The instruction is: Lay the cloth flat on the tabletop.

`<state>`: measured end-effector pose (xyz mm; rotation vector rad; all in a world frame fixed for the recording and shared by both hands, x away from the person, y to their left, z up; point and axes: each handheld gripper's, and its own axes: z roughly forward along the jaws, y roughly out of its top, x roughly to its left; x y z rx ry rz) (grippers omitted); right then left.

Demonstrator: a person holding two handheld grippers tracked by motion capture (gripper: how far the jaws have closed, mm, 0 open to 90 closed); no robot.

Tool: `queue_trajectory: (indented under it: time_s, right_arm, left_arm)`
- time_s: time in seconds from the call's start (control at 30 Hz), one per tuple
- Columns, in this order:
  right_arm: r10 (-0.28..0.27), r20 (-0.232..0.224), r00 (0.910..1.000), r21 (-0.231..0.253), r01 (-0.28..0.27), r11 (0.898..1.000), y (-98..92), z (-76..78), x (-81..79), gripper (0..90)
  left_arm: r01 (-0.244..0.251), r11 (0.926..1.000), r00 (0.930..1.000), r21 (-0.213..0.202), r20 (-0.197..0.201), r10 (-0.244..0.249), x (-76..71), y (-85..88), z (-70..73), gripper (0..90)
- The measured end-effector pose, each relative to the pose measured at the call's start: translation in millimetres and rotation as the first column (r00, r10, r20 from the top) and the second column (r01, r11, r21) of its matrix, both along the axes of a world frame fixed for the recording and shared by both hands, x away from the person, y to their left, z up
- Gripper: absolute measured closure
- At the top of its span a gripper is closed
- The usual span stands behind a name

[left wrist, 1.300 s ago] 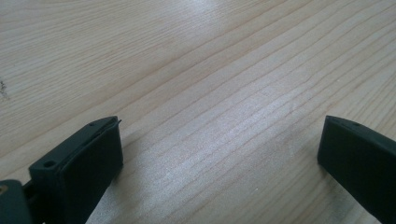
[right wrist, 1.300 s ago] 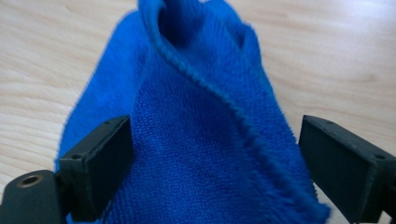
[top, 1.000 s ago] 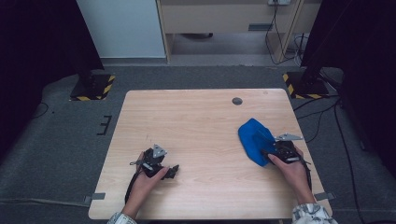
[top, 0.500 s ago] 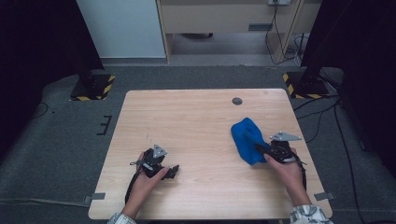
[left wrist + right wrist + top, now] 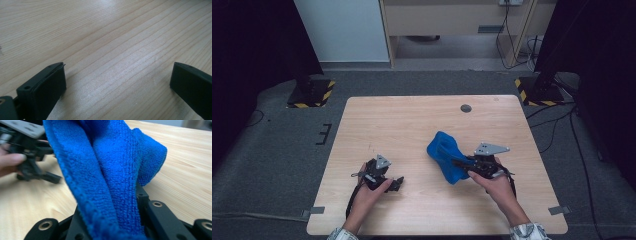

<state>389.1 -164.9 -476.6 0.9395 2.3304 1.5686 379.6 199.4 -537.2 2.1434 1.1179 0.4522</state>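
A pale wooden table (image 5: 412,125) stands on grey carpet, with a small dark round disc (image 5: 466,108) near its far edge. The person's forearms come in from the near edge, each hand holding a black two-jaw gripper.

The largest thing on the table is a blue cloth (image 5: 446,155), a bunched microfibre towel right of centre. In the high view its near end rises off the wood towards the right gripper (image 5: 460,163), while the far part sags down to the surface. In the right gripper view the blue cloth (image 5: 105,170) hangs in thick folds that run down between the black jaws, which are drawn in narrow and clamp the fabric. The folds hide the pads themselves, so exactly how much cloth is pinched is hard to judge. The jaws closed in on the cloth within the last second.

The left gripper (image 5: 396,183) lies low on the table near the front left, well apart from the cloth, held in the left hand (image 5: 367,192). In the left gripper view its jaws stand wide apart, one at each lower corner, with bare wood grain between them. The right gripper view shows this left gripper (image 5: 53,178) beyond the cloth, slightly blurred.
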Motion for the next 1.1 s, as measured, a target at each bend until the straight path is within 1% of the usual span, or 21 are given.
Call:
queue_trajectory:
  time_s: [0.03, 0.1, 0.13, 0.17, 0.2, 0.23, 0.27, 0.3, 0.33, 0.4, 0.5, 0.53, 0.63, 0.73, 0.8, 0.87, 0.93, 0.97, 1.0, 1.03, 1.1]
  right_arm:
    - [0.02, 0.004, 0.9998, 0.004, -0.02, 1.0, 3.5, 0.5, -1.2, 69.3]
    - [0.045, 0.004, 0.999, -0.029, -0.044, 0.999, 9.7, -1.3, -2.9, 65.4]
    - [0.045, 0.004, 0.999, -0.029, -0.044, 0.999, 9.7, -1.3, -2.9, 65.4]
    - [0.05, 0.002, 0.9987, -0.059, -0.05, 0.997, 12.2, -5.0, -2.5, 60.0]
    - [0.043, -0.005, 0.9991, -0.096, -0.043, 0.994, 14.1, -10.2, -1.2, 51.5]
    - [0.03, -0.018, 0.9994, -0.14, -0.032, 0.99, 15.7, -16.3, 1.3, 43.1]
    - [0.013, -0.033, 0.9994, -0.195, -0.019, 0.981, 16.7, -23.2, 4.1, 34.7]
    - [-0.014, -0.022, 0.9996, -0.238, 0.009, 0.971, 16.7, -29.2, 4.5, 26.9]
    - [-0.019, -0.021, 0.9996, -0.244, 0.013, 0.97, 16.1, -29.8, 4.4, 23.0]
    - [-0.032, -0.011, 0.9994, -0.234, 0.028, 0.972, 15.7, -26.7, 1.6, 18.2]
    - [-0.031, 0.002, 0.9995, -0.22, 0.031, 0.975, 14.8, -22.5, -1.9, 17.7]
    - [-0.035, 0.011, 0.9993, -0.215, 0.037, 0.976, 13.7, -19.0, -5.9, 17.9]
    - [-0.031, 0.016, 0.9994, -0.207, 0.034, 0.978, 11.5, -15.7, -9.9, 18.7]
    - [-0.034, 0.027, 0.999, -0.185, 0.038, 0.982, 6.3, -10.5, -14.5, 21.6]
    - [-0.038, 0.03, 0.9988, -0.159, 0.042, 0.986, 2.0, -6.7, -15.7, 26.7]
    - [-0.034, 0.029, 0.999, -0.149, 0.038, 0.988, 1.1, -5.6, -15.5, 28.1]
    - [-0.031, 0.032, 0.999, -0.135, 0.035, 0.99, 0.0, -4.0, -15.8, 36.1]
    - [-0.033, 0.037, 0.9988, -0.13, 0.038, 0.991, -0.7, -3.1, -16.1, 42.2]
    - [-0.033, 0.037, 0.9988, -0.13, 0.038, 0.991, -0.7, -3.1, -16.1, 42.2]
    - [-0.033, 0.043, 0.9986, -0.131, 0.038, 0.991, -1.9, -3.1, -15.9, 49.4]
    - [-0.029, 0.042, 0.9987, -0.132, 0.034, 0.991, -2.9, -4.0, -15.6, 56.8]
  left_arm:
    - [0.0, 1.0, 1.0, -0.002, 0.0, 0.0, 0.0, 0.1, 0.0, 0.0]
    - [0.001, 1.0, 1.0, -0.003, 0.0, -0.001, 0.1, 0.3, 0.0, 0.0]
    - [0.001, 1.0, 1.0, -0.003, 0.0, -0.001, 0.1, 0.3, 0.0, 0.0]
    - [0.002, 1.0, 1.0, -0.003, 0.0, -0.002, 0.1, 0.4, 0.0, 0.0]
    - [0.003, 1.0, 1.0, -0.003, 0.0, -0.003, 0.2, 0.4, 0.0, 0.0]
    - [0.003, 1.0, 1.0, -0.004, 0.0, -0.003, 0.3, 0.4, -0.1, 0.0]
    - [0.003, 1.0, 1.0, -0.004, 0.0, -0.003, 0.3, 0.4, -0.1, 0.0]
    - [0.004, 1.0, 1.0, -0.003, 0.0, -0.004, 0.3, 0.5, 0.0, 0.0]
    - [0.005, 1.0, 1.0, -0.003, 0.0, -0.005, 0.2, 0.7, 0.0, 0.0]
    - [0.006, 1.0, 1.0, -0.003, 0.001, -0.006, 0.2, 1.0, 0.1, 0.2]
    - [0.008, 1.0, 1.0, -0.003, 0.003, -0.008, -0.1, 1.4, 0.2, 0.5]
    - [0.008, 1.0, 1.0, 0.0, 0.001, -0.008, -0.1, 1.5, 1.0, 1.5]
    - [0.008, 1.0, 1.0, -0.003, 0.002, -0.008, 0.0, 0.8, 2.0, 4.6]
    - [-0.001, 0.9998, 1.0, -0.021, -0.001, 0.001, 0.7, -0.4, 4.2, 5.5]
    - [0.004, 0.9995, 1.0, -0.031, 0.006, -0.004, 0.4, -1.3, 7.0, 7.3]
    - [0.006, 0.9995, 1.0, -0.032, 0.007, -0.006, 0.2, -1.7, 7.7, 7.7]
    - [0.01, 0.9993, 0.9999, -0.035, 0.01, -0.01, 0.1, -2.3, 8.6, 8.3]
    - [0.011, 0.9993, 0.9999, -0.036, 0.01, -0.011, 0.1, -2.5, 8.8, 8.9]
    - [0.012, 0.9993, 0.9999, -0.036, 0.011, -0.011, 0.2, -2.9, 8.8, 8.9]
    - [0.013, 0.9994, 0.9999, -0.031, 0.01, -0.013, 0.2, -3.4, 9.0, 9.8]
    - [0.012, 0.9996, 0.9999, -0.027, 0.008, -0.012, 0.3, -3.8, 9.2, 9.9]
